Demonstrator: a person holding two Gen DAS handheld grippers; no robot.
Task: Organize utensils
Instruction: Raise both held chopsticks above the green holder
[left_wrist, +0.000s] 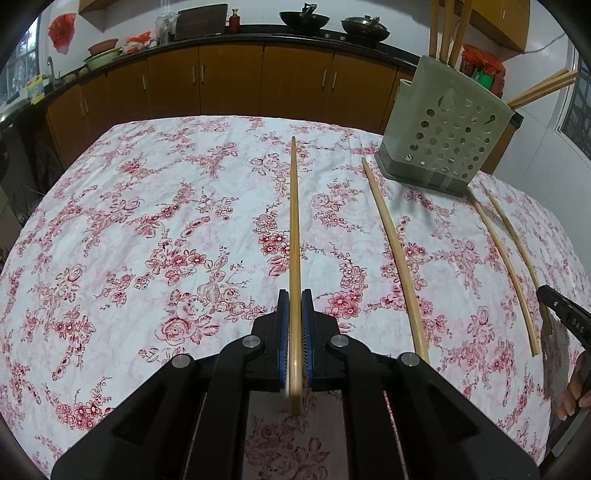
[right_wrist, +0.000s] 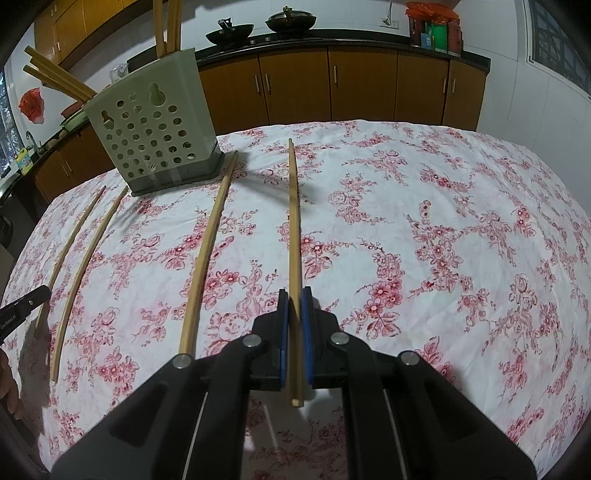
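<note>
left wrist view: left tool (left_wrist: 294, 306) clamped near a chopstick's (left_wrist: 294, 221) end, right tool (right_wrist: 294, 304) likewise on its chopstick (right_wrist: 293, 221). light, stiff, slippery; holder (left_wrist: 448, 129) ahead-right.

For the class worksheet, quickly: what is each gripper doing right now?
Left gripper: closed on a long pale wooden chopstick.
Right gripper: closed on another long pale wooden chopstick.

Even, fairly bright indoor light falls from above. The holder (right_wrist: 155, 122) and chopsticks (right_wrist: 201, 254) cast short soft shadows on the tabletop (right_wrist: 443, 221). Strong fisheye bending curves straight lines, with dark vignette in the corners. Near tool (left_wrist: 294, 299) parts look slightly soft.
</note>
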